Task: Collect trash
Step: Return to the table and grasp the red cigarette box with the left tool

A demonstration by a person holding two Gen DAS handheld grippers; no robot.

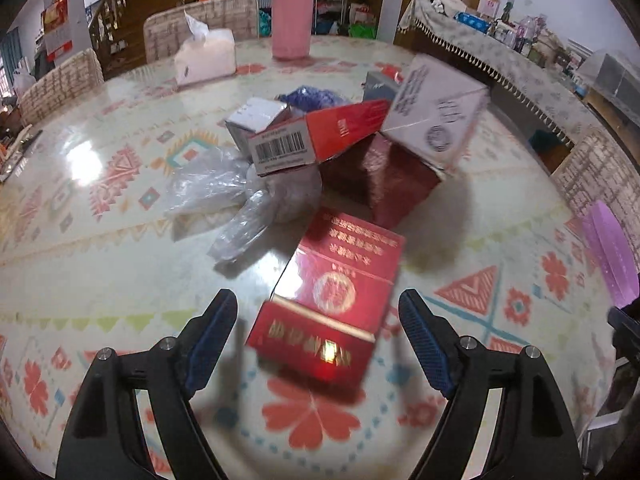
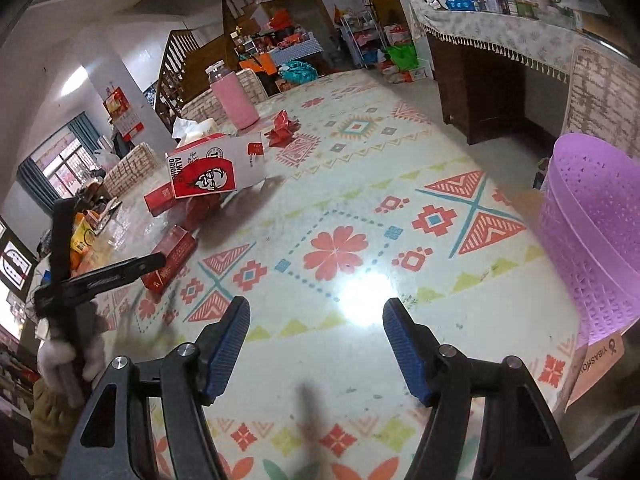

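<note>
A flat red cigarette box (image 1: 332,300) lies on the patterned tablecloth, and my left gripper (image 1: 316,300) is open over it, one finger on each side, pads clear of it. Behind it is a trash pile: a dark red box (image 1: 384,188), a red box with a barcode (image 1: 320,136), a white carton (image 1: 436,112), a small grey box (image 1: 256,116) and clear plastic bags (image 1: 220,192). My right gripper (image 2: 316,308) is open above bare tablecloth, holding nothing. From that side the pile shows as a fast-food carton (image 2: 208,168), with the left gripper (image 2: 120,272) near the red box (image 2: 172,256).
A purple perforated basket (image 2: 592,240) stands at the table's right edge, also seen as the basket (image 1: 612,252). A pink bottle (image 1: 292,20), a tissue pack (image 1: 204,56) and a red bow (image 2: 280,128) sit at the far side. Chairs ring the table (image 2: 360,208).
</note>
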